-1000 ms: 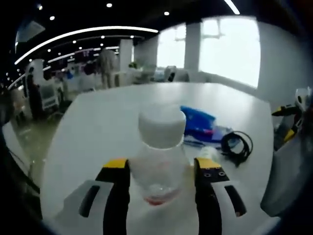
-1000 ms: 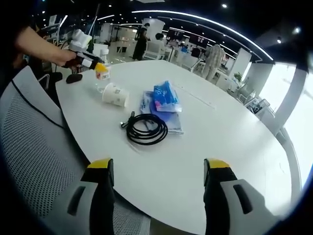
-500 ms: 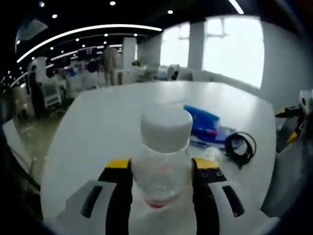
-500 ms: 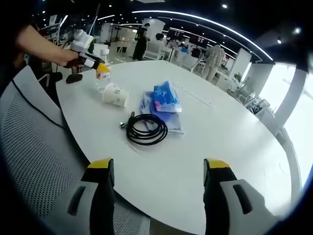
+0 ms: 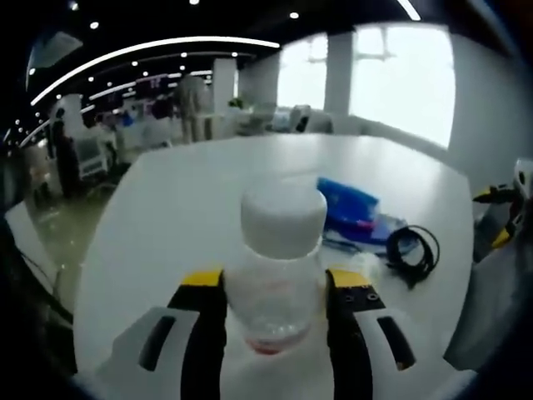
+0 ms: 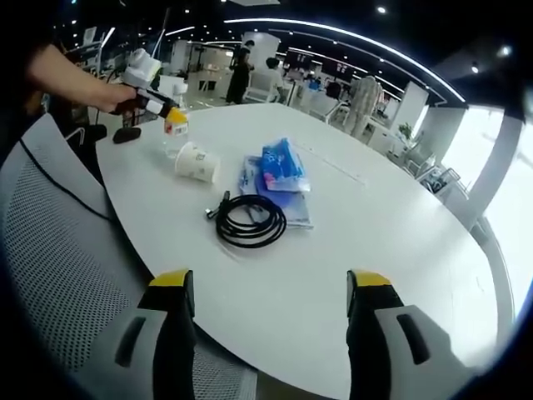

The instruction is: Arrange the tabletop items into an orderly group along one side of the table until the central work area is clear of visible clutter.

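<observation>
A clear plastic bottle [image 5: 279,275] with a white cap stands upright between the jaws of my left gripper [image 5: 276,312], which is shut on its sides. In the right gripper view that left gripper [image 6: 154,104] holds the bottle [image 6: 173,125] at the far left end of the white table [image 6: 375,242]. A white paper cup [image 6: 196,160] lies on its side near it. Blue packets [image 6: 279,171] and a coiled black cable [image 6: 250,221] lie mid-table. My right gripper [image 6: 271,321] hangs open over the near table edge with nothing between its jaws.
A grey mesh chair [image 6: 58,250] stands against the table's near left side. A small black object [image 6: 127,134] lies at the table's far left edge. In the left gripper view the packets [image 5: 350,204] and cable [image 5: 410,250] lie right of the bottle.
The left jaws have closed slightly against the bottle, and the left gripper has risen a little with it. The right gripper has not moved.
</observation>
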A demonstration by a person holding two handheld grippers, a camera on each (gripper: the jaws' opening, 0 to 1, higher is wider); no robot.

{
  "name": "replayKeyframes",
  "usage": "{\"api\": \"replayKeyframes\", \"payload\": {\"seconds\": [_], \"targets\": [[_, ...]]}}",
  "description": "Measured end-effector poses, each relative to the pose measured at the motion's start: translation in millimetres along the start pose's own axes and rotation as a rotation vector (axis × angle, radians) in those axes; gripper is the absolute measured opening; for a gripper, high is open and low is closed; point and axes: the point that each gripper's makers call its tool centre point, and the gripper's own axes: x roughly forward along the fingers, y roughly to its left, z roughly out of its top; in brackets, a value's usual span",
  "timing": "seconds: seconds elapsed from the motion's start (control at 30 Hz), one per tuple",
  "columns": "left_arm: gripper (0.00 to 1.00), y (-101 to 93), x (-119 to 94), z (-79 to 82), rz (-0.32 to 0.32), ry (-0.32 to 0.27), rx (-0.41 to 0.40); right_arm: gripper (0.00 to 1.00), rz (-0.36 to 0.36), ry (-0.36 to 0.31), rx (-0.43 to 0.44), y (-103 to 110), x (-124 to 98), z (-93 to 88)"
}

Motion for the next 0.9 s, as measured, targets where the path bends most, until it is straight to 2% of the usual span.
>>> {"api": "replayKeyframes", "payload": {"seconds": [0.9], "targets": [[0.43,34.0,39.7,30.9,0.000,0.007,0.013,0.75,-0.003,0.001,0.027,-0.6,0.8,-0.8]]}}
